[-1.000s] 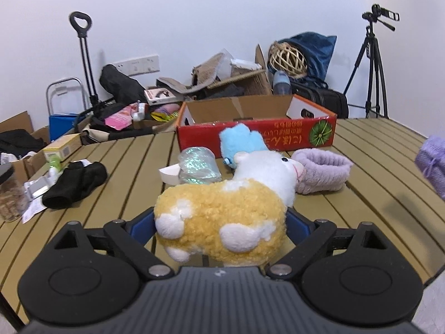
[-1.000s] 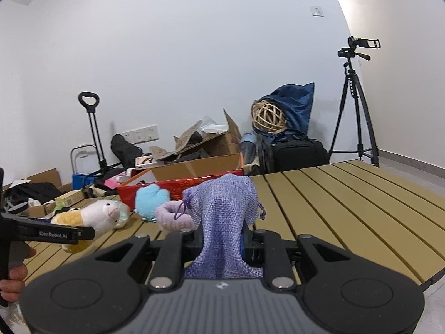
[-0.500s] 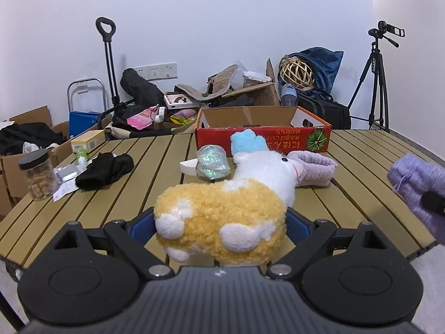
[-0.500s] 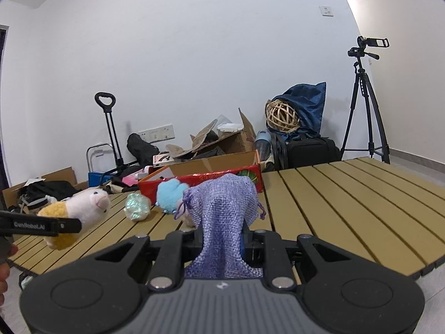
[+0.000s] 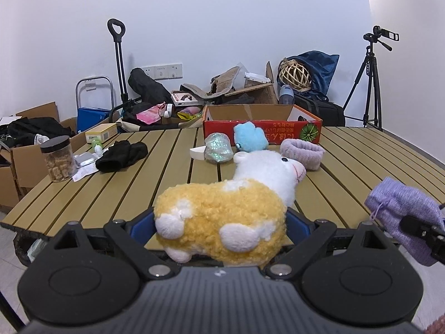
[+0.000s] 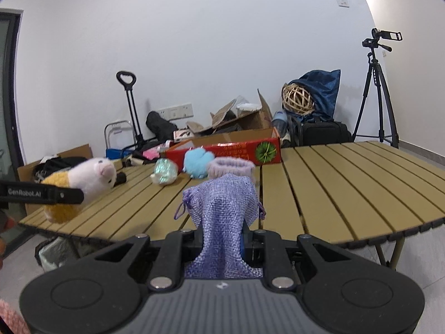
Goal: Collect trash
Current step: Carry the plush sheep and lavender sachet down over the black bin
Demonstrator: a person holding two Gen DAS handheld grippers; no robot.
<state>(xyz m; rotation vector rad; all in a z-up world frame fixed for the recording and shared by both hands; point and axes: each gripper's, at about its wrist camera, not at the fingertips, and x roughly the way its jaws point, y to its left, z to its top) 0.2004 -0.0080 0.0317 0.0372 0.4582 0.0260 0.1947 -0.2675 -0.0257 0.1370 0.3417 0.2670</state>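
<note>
Plush [image 5: 222,222] gripped wide by left gripper [image 5: 221,232]; pouch [image 6: 225,217] pinched by right gripper [image 6: 222,239], at 3 o'clock; slippage risked from soft, yielding fabric

A slatted table [image 5: 172,183] carries a red box [image 5: 261,130], a jar [image 5: 57,158], black cloth [image 5: 122,156] and, seemingly, crumpled wrap [image 5: 218,152].

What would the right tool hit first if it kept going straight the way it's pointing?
Probably the lavender headband, lying straight beyond the purple mesh pouch that the right tool holds; the red box sits behind it. Depth is uncertain.
</note>
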